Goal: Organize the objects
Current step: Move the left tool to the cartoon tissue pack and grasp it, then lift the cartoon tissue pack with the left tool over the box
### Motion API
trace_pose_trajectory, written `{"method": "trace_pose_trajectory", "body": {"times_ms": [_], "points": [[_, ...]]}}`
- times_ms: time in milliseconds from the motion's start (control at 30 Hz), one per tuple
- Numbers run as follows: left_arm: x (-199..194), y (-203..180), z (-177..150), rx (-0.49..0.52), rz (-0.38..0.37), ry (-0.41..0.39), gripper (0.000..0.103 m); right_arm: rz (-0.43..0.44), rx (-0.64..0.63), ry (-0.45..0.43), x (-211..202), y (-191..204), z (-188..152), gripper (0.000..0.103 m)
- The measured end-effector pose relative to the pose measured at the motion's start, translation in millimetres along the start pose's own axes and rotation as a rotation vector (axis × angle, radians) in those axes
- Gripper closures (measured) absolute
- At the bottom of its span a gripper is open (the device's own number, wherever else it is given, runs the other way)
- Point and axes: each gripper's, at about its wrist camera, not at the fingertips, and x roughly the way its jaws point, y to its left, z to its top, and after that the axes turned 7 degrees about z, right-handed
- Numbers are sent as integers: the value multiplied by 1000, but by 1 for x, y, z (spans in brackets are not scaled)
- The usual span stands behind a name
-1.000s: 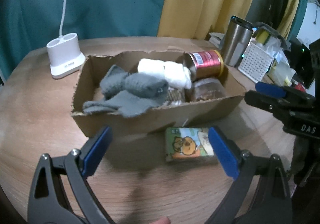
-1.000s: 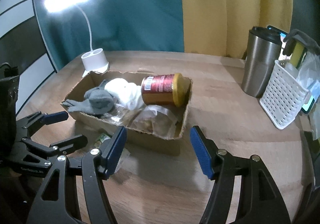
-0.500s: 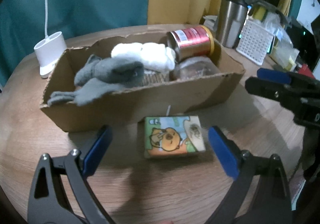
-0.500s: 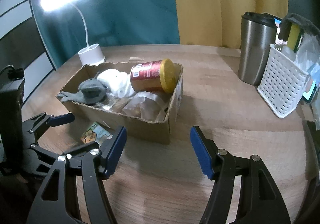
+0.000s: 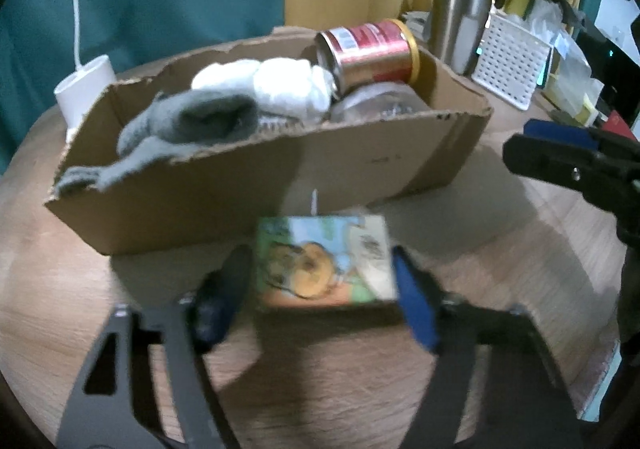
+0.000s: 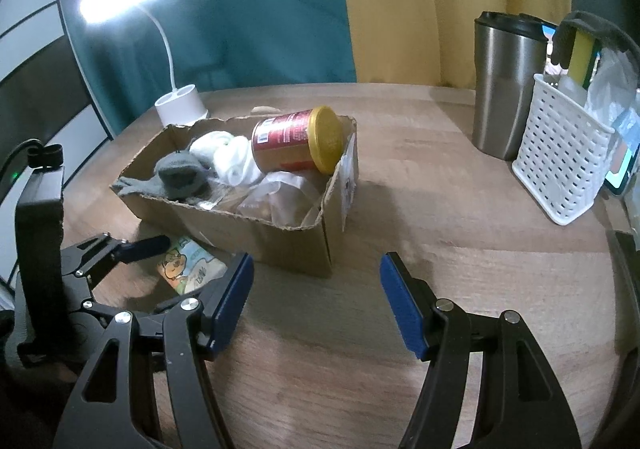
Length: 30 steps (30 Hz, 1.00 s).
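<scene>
A flat cartoon-printed packet (image 5: 325, 261) lies on the wooden table in front of a torn cardboard box (image 5: 360, 165). My left gripper (image 5: 322, 299) has its blue pads on either side of the packet, closed against its edges. The box holds grey socks (image 5: 192, 121), white socks (image 5: 276, 83), a red can with a gold lid (image 5: 368, 53) and a clear bag. In the right wrist view the packet (image 6: 190, 269) sits between the left gripper's fingers (image 6: 140, 249). My right gripper (image 6: 316, 301) is open and empty, hovering over the table near the box corner (image 6: 324, 245).
A white lamp base (image 6: 182, 105) stands behind the box at the left. A steel tumbler (image 6: 504, 89) and a white perforated basket (image 6: 560, 165) stand at the right back. Clutter lies along the right table edge.
My left gripper has moved forward over the packet and its jaws have narrowed onto it. The right gripper has drifted a little; the box looks nearer.
</scene>
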Motion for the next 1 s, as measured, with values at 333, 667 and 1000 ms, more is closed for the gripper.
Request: {"method": "trace_pose_trajectory", "body": {"times_ms": [333, 667, 1000], "points": [[-16, 12, -7, -16, -18, -18, 38, 9, -3, -4, -2, 8, -1, 34], [-47, 32, -6, -64, 14, -97, 37, 10, -22, -13, -7, 23, 3, 34], [-70, 53, -6, -98, 30, -141, 37, 10, -47, -17, -10, 39, 6, 34]]}}
